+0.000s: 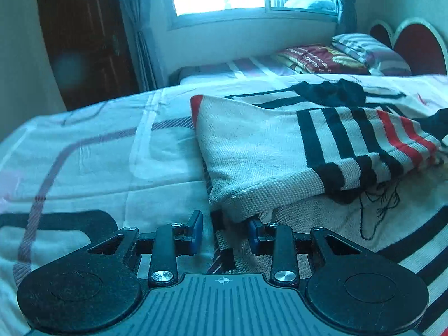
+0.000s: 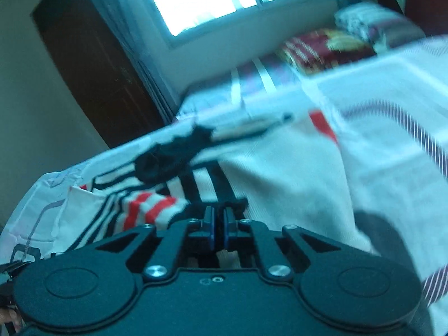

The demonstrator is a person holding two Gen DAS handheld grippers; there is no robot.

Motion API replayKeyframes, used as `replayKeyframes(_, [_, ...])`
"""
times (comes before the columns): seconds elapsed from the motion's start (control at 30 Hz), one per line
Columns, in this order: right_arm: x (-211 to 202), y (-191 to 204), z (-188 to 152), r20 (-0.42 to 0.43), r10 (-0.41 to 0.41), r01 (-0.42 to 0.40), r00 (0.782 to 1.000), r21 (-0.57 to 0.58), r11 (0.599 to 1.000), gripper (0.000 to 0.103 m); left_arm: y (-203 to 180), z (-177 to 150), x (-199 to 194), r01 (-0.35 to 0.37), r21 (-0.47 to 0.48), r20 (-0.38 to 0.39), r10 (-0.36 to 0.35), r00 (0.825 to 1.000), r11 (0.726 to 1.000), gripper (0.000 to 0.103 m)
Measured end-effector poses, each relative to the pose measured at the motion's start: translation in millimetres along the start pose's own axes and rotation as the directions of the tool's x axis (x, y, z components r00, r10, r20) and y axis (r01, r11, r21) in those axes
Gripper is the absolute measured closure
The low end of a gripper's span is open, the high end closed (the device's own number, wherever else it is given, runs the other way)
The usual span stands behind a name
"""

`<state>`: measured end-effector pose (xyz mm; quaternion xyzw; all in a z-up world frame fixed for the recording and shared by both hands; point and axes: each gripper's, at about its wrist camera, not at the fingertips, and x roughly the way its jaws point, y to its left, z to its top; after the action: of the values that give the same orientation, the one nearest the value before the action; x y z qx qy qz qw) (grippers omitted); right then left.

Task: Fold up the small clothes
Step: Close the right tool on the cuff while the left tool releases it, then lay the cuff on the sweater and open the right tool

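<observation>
**Striped knit half folded on the bed, one gripper spread, one pinching**

On the left, the left gripper (image 1: 224,231) sits low over the bed (image 1: 84,145), its blue pads (image 1: 197,231) spread apart, a lower edge of cloth lying in the gap and nothing clamped. Just ahead of it the striped sweater (image 1: 266,151), cream knit with dark and red bands, lies folded over on itself, its folded corner just above the right pad. Beyond it, toward the far edge of the bed, a dark garment (image 1: 333,91) lies crumpled. Farther right, by the headboard (image 1: 414,44), are a red patterned blanket (image 1: 319,57) and a striped pillow (image 1: 369,49).

The right wrist view is blurred and tilted. The right gripper (image 2: 218,228) has its pads nearly together, apparently pinching a dark edge of the striped sweater.
</observation>
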<state>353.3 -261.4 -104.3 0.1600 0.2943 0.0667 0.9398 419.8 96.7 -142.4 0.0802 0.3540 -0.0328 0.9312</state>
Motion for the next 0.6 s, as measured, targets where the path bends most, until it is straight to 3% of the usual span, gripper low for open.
replayKeyframes(0.07, [2,2,-2,-0.006,-0.031,0.031,0.999,-0.050,0.998,0.096,1,0,-7,-0.002,0.009,0.000,0.002,1.000,1.000,0.069])
replayKeyframes(0.13, [20,-3,-6,-0.126,-0.103,0.094,0.987,-0.076,0.993,0.095,2,-2,-22,0.000,0.009,0.004,0.000,1.000,1.000,0.069])
replayKeyframes(0.17, [19,-5,-8,-0.132,-0.118,0.108,0.984,-0.078,0.991,0.092,4,-2,-33,0.014,-0.016,0.024,-0.013,1.000,1.000,0.069])
replayKeyframes(0.2, [11,-6,-8,-0.099,-0.121,0.114,0.988,-0.075,0.991,0.083,5,-2,-43,0.030,-0.033,0.053,-0.028,0.998,0.999,0.069])
replayKeyframes(0.27, [-5,-1,-6,-0.027,-0.117,0.114,0.993,-0.077,0.990,0.081,-3,7,-54,0.063,-0.022,0.110,-0.060,0.992,0.998,0.069])
replayKeyframes(0.33, [-8,13,-7,-0.008,-0.058,0.057,0.998,-0.093,0.994,0.082,-19,21,-48,0.094,0.011,0.135,-0.095,0.986,0.996,0.069])
replayKeyframes(0.43, [10,34,-12,-0.056,0.001,-0.010,0.998,-0.157,0.988,0.084,-41,30,-11,0.140,-0.008,0.088,-0.138,0.986,0.990,0.069])
replayKeyframes(0.47, [20,38,-15,-0.088,-0.024,0.008,0.996,-0.185,0.983,0.086,-44,26,6,0.158,-0.030,0.026,-0.157,0.987,0.987,0.069])
replayKeyframes(0.5, [32,36,-19,-0.129,-0.085,0.057,0.988,-0.206,0.977,0.088,-45,20,14,0.158,-0.028,0.011,-0.157,0.987,0.987,0.069])
replayKeyframes(0.57, [34,28,-14,-0.143,-0.061,0.036,0.988,-0.172,0.984,0.089,-47,22,7,0.154,0.002,0.007,-0.154,0.988,0.988,0.069])
replayKeyframes(0.6, [30,29,-7,-0.144,-0.062,0.038,0.988,-0.164,0.986,0.084,-47,26,1,0.149,0.009,0.011,-0.149,0.989,0.989,0.069])
